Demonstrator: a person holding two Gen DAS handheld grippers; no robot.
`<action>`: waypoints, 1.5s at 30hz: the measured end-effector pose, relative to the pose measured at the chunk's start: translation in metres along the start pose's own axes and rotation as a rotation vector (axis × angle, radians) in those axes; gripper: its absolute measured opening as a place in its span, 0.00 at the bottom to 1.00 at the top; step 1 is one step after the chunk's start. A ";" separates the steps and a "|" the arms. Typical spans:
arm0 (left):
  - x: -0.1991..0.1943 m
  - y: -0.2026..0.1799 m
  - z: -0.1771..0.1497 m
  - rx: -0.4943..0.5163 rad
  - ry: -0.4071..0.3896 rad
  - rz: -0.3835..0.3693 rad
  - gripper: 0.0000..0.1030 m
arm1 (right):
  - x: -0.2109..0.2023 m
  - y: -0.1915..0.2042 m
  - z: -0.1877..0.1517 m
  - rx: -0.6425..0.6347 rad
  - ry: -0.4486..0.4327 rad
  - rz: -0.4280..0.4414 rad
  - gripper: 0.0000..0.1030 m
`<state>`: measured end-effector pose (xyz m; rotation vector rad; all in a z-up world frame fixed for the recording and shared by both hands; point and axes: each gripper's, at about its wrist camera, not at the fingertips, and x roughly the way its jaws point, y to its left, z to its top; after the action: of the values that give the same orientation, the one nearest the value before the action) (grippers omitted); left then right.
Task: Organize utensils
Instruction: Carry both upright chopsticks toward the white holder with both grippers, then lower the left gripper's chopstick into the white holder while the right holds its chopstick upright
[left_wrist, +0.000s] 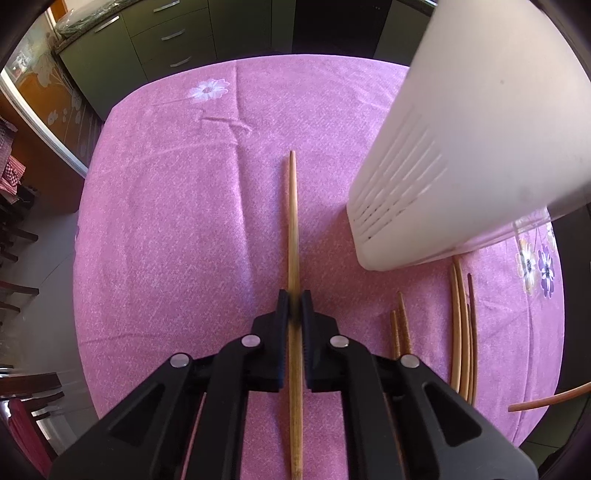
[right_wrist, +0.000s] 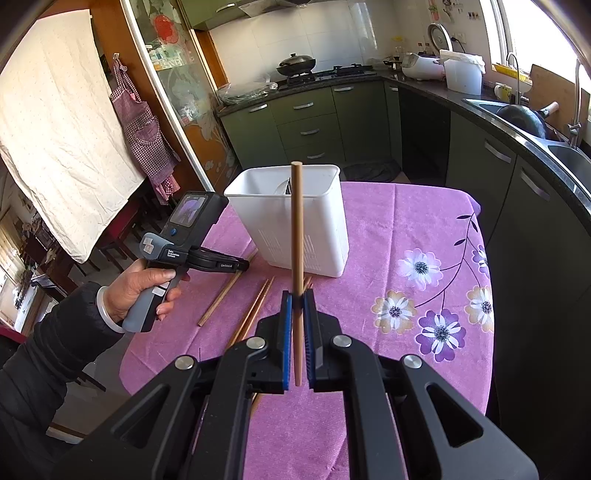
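Chopsticks: one (left_wrist: 294, 236) lies on the pink tablecloth (left_wrist: 166, 221), pinched between the left gripper (left_wrist: 294, 308)'s closed jaws. Another (right_wrist: 296, 236) stands clamped in the right gripper (right_wrist: 298, 306), the white holder (right_wrist: 295, 229) just beyond it.

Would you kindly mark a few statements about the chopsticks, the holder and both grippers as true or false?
1. The right hand-held gripper is shut on a chopstick. True.
2. The left hand-held gripper is open and holds nothing. False: it is shut on a chopstick lying on the tablecloth.
3. The white holder stands upright on the table. True.
4. The tablecloth is plain green. False: it is pink with flowers.
5. All chopsticks are already in the holder. False: several loose chopsticks lie on the cloth.
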<state>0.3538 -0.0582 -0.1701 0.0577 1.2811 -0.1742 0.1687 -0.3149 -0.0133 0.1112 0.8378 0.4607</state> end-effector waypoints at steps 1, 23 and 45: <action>-0.004 0.002 -0.003 0.001 -0.013 0.005 0.07 | -0.001 0.001 0.000 -0.001 -0.002 0.000 0.07; -0.176 0.006 -0.103 0.060 -0.363 -0.021 0.07 | -0.011 0.025 -0.005 -0.062 -0.021 0.009 0.07; -0.246 -0.038 -0.076 0.155 -0.436 -0.117 0.07 | -0.015 0.017 -0.007 -0.058 -0.025 0.005 0.07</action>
<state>0.2084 -0.0611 0.0461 0.0732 0.8347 -0.3666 0.1488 -0.3066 -0.0033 0.0658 0.7991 0.4869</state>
